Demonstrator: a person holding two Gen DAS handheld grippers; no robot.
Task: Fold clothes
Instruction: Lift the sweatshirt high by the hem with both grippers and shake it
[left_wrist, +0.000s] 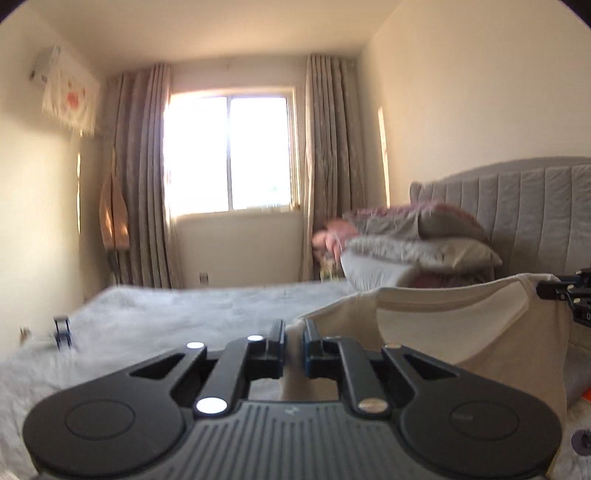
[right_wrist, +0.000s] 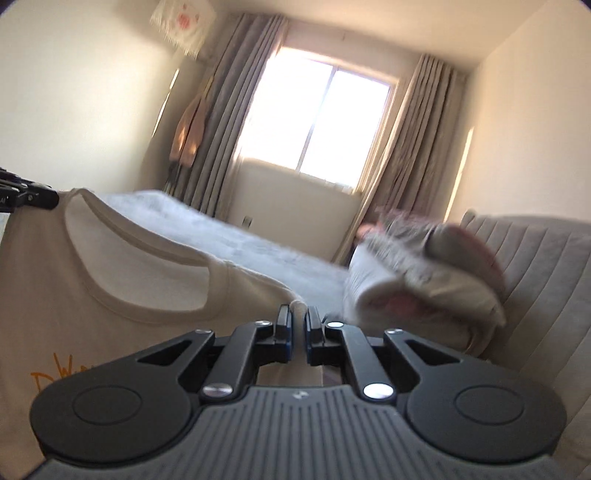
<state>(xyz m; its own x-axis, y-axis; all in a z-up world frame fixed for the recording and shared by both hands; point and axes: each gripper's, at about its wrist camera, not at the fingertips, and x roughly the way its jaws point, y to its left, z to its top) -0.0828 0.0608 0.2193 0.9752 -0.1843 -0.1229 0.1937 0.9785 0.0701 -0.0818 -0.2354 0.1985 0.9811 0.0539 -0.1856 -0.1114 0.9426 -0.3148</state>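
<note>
A cream cotton T-shirt with a ribbed round collar and orange lettering (right_wrist: 122, 284) hangs in the air above the pale grey fleecy bedspread (left_wrist: 177, 314), stretched between the two tools. The left gripper (left_wrist: 294, 345) is clenched on one shoulder seam, cloth bunched between its black fingers, and the right gripper (right_wrist: 299, 332) pinches the opposite shoulder the same way. Holding both shoulders apart keeps the collar open and lets the body drop straight, which would suit shaking it flat or laying it down squarely for folding. The bare bedspread ahead offers room for that, while the stacked grey and pink pillows (left_wrist: 417, 236) sit against the grey padded headboard (left_wrist: 535, 206), out of the way.
</note>
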